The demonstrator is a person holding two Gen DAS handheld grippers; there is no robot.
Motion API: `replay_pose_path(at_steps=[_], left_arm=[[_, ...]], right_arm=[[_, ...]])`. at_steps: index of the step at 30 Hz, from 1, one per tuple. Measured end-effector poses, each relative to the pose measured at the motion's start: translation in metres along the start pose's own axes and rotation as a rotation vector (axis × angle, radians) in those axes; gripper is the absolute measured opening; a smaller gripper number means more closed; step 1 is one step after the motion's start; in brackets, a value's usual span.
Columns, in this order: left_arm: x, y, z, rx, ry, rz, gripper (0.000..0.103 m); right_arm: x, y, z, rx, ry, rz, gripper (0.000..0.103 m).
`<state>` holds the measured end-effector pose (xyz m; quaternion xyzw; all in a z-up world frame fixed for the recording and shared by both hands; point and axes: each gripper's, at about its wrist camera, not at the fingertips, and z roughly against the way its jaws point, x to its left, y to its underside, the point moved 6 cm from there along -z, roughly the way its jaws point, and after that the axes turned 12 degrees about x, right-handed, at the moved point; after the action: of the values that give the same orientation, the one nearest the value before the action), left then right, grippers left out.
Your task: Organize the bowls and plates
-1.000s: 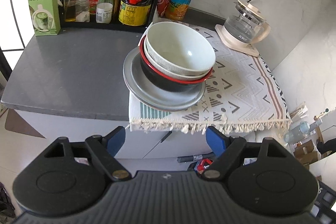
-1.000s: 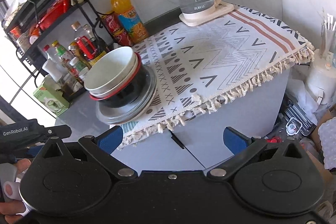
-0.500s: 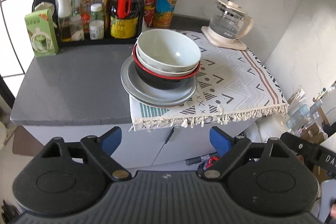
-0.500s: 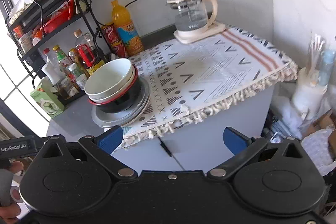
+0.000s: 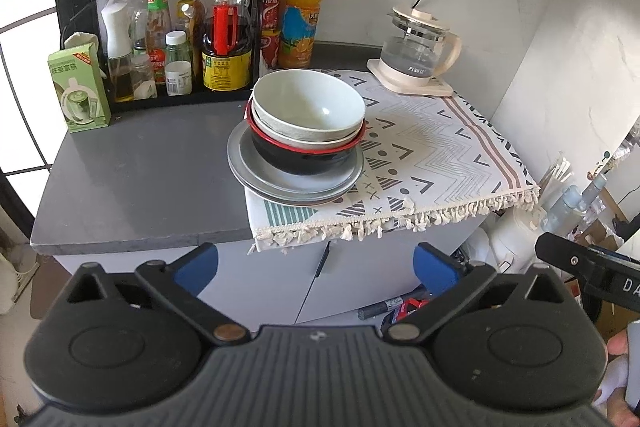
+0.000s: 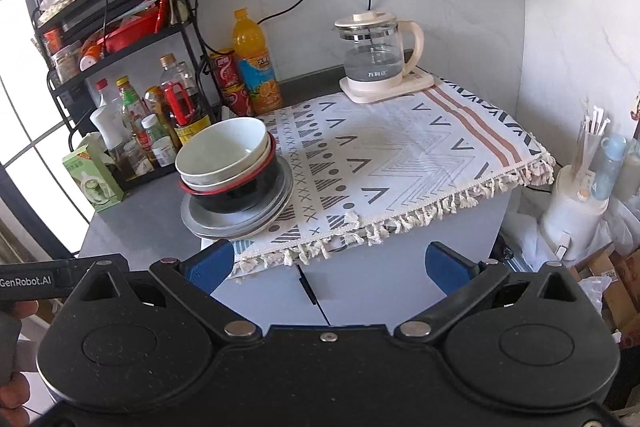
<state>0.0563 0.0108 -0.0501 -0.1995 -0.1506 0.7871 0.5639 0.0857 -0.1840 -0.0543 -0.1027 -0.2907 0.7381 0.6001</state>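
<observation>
Stack check: pale bowl (image 5: 308, 105) is sitting in a red-rimmed black bowl (image 5: 308, 155), both resting on grey plates (image 5: 296, 183) at frame centre, straddling the patterned cloth (image 5: 432, 155) edge and the grey counter (image 5: 136, 179). Your left gripper (image 5: 316, 263) is spreading its jaws, nothing between them, well short of the stack. Your right gripper (image 6: 328, 261) is standing wide apart, holding nothing. Glass kettle (image 6: 376, 59) is sitting upper right.
</observation>
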Motion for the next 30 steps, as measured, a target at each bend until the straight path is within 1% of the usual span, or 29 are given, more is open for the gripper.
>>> replay_pose_path(at_steps=[12,20,30], left_arm=[[0.016,0.012,0.015,-0.023,-0.02,-0.007,0.103],[0.019,0.018,0.024,-0.037,-0.03,-0.021,0.103],[0.019,0.017,0.028,-0.042,-0.026,-0.021,0.103]], right_arm=[[0.011,0.008,0.01,0.004,0.004,0.03,0.103],[0.015,0.013,0.017,-0.002,-0.018,0.036,0.103],[0.013,0.012,0.017,-0.007,-0.01,0.034,0.103]])
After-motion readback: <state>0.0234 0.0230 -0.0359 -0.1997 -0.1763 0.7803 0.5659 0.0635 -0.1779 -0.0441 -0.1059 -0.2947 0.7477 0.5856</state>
